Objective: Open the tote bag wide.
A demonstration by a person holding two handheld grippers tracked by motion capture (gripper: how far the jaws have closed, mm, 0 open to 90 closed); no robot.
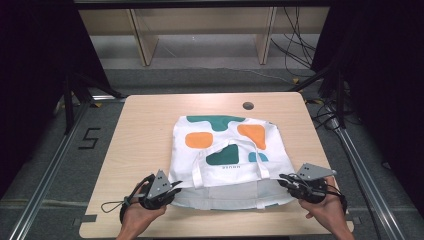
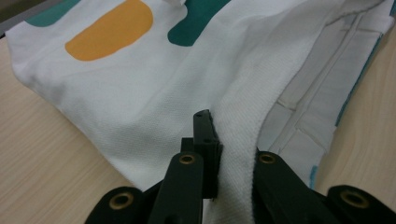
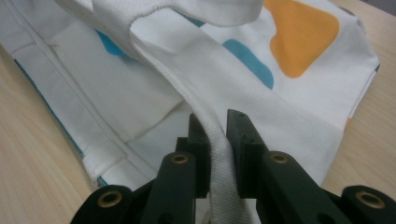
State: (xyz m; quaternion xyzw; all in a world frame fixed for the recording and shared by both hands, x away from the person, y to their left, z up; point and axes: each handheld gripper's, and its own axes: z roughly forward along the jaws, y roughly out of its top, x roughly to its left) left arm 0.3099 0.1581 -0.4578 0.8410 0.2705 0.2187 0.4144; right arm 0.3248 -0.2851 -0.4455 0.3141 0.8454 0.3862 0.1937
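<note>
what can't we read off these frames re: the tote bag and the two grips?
- Tote bag lettering, high view: too small to read.
- Bag inside, high view: folded top layer covers it.
- Left gripper, its own view: cloth drapes over the far jaw, hiding its tip.
- Right gripper, its own view: bottom edge cuts off the pinched hem.
- Bag far edge, both gripper views: cut off by the frame.

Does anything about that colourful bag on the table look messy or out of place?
Slightly. The white tote bag lies askew on the table, its top layer pulled back so the lining shows along the near edge. The left claw and right claw each pinch a corner. No damage visible.
</note>
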